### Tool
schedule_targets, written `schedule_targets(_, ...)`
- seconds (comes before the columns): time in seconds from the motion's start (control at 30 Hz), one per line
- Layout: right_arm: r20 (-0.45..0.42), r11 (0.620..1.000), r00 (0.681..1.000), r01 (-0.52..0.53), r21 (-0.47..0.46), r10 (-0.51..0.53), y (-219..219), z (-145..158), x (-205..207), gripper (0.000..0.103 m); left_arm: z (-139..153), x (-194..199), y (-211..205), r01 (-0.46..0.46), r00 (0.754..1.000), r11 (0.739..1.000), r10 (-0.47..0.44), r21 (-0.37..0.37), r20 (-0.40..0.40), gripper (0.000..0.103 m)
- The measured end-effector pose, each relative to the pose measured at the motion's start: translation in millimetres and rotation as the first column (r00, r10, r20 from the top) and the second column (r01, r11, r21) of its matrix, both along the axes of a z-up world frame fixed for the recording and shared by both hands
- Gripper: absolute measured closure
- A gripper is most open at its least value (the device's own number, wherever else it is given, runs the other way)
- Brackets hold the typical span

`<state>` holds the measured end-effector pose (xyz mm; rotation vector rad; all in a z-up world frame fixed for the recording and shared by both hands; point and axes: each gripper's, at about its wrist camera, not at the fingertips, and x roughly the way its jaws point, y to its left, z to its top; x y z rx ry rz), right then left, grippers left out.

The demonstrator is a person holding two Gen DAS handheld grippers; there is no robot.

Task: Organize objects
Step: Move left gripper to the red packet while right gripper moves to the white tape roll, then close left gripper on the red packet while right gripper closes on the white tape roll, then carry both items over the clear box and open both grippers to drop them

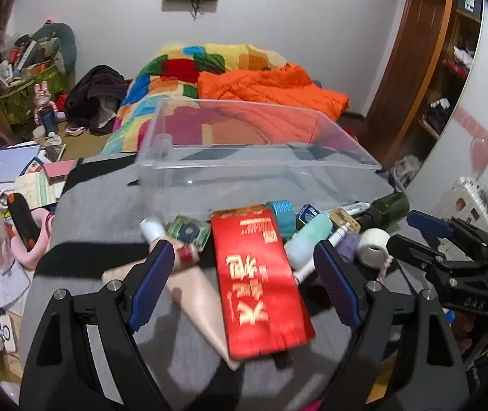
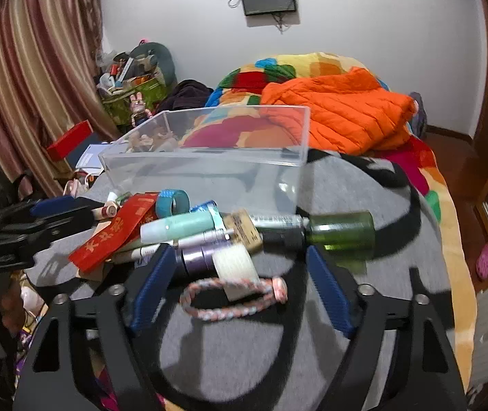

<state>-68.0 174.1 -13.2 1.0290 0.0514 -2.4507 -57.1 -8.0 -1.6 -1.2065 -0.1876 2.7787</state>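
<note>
A clear plastic box point(image 1: 250, 157) point(image 2: 202, 154) stands empty on a grey cloth point(image 1: 107, 212) point(image 2: 346, 185). In front of it lies a heap of small items. My left gripper point(image 1: 242, 250) is open, its fingers on either side of a red envelope point(image 1: 261, 284) point(image 2: 113, 236) that lies on a beige tube point(image 1: 199, 301). My right gripper point(image 2: 240, 250) is open around a white tape roll point(image 2: 235, 263) point(image 1: 374, 246), a purple jar point(image 2: 196, 257) and a braided bracelet point(image 2: 230, 298). Beyond lie a mint bottle point(image 2: 182, 226), a teal tape roll point(image 2: 172, 202) and a green bottle point(image 2: 343, 233).
Behind the box is a bed with a patchwork blanket point(image 1: 175, 68) and an orange jacket point(image 2: 339, 116). Papers and clutter point(image 1: 21, 178) crowd the left side. A wooden wardrobe point(image 1: 415, 68) stands at the right, a curtain point(image 2: 21, 85) at the left.
</note>
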Motion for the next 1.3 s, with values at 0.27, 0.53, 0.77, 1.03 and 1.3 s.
schedule_targets(0.27,0.099,0.998,0.993,-0.069,0.011,0.068,-7,-21,-13,0.066,-21,-32,11,0.058,0.994,0.997,-0.054,-0.043,0.095,0.037)
schedule_targets(0.53,0.101,0.997,0.992,-0.078,0.004,0.077,-3,-26,-7,0.076,-36,-42,12,0.064,0.991,0.998,-0.06,-0.028,0.116,0.043)
schedule_targets(0.77,0.054,0.997,0.996,-0.07,-0.014,0.071,2,-14,-1,0.077,-30,-33,6,0.052,0.996,0.999,-0.051,-0.007,0.077,0.049)
schedule_targets(1.03,0.016,0.995,0.997,-0.071,-0.069,0.073,6,8,-2,0.078,0,-6,0,0.033,0.999,0.999,-0.033,-0.009,-0.013,0.049)
schedule_targets(1.3,-0.038,0.994,0.997,-0.071,-0.088,0.068,-1,31,-16,0.078,42,2,-15,0.002,0.994,1.0,0.0,0.023,-0.109,0.049)
